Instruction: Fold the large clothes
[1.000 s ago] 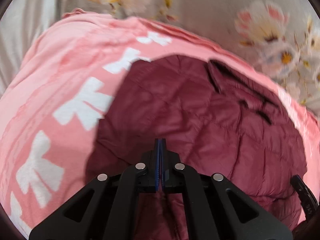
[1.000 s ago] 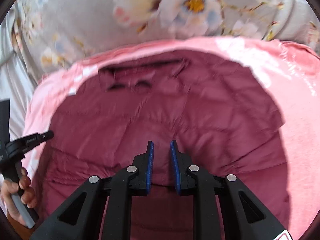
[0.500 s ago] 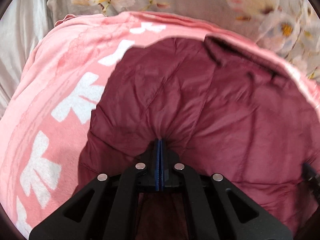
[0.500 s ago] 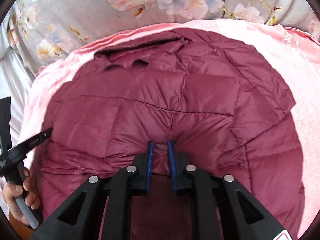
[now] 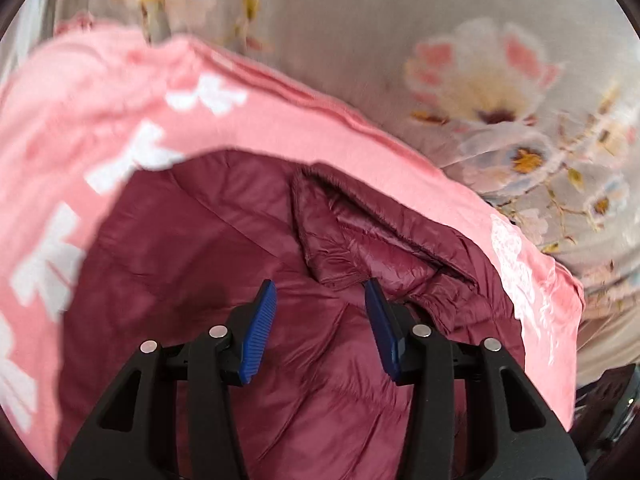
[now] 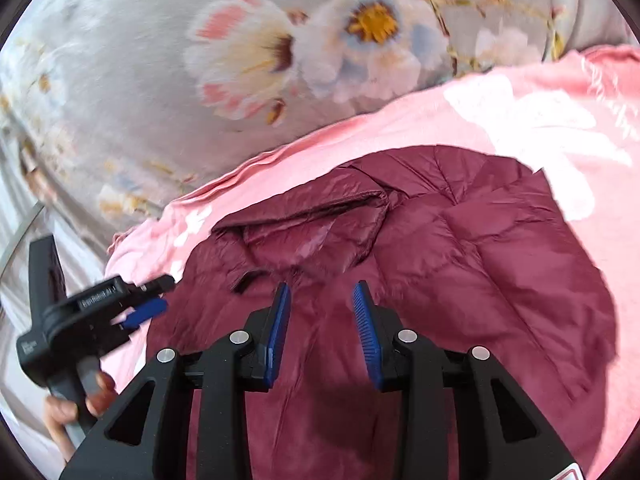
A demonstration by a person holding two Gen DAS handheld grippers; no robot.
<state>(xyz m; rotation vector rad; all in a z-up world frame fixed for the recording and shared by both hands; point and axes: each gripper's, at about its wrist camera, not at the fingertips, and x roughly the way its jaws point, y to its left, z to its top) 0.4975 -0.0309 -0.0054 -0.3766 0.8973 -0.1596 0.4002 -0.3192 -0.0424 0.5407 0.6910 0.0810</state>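
Over maroon puffer jacket [image 5: 208, 256] on pink blanket [image 5: 100, 92]: left gripper [image 5: 320, 300], right gripper [image 6: 320, 296] just opening, parted, empty, clear of fabric.

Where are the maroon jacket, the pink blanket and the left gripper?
maroon jacket [image 6: 500, 264]: right wrist view, quilted body.
pink blanket [image 5: 256, 120]: left wrist view, far edge.
left gripper [image 5: 318, 328]: left wrist view, between its fingertips.

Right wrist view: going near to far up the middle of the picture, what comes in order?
right gripper → maroon puffer jacket → pink blanket → grey floral bedding.
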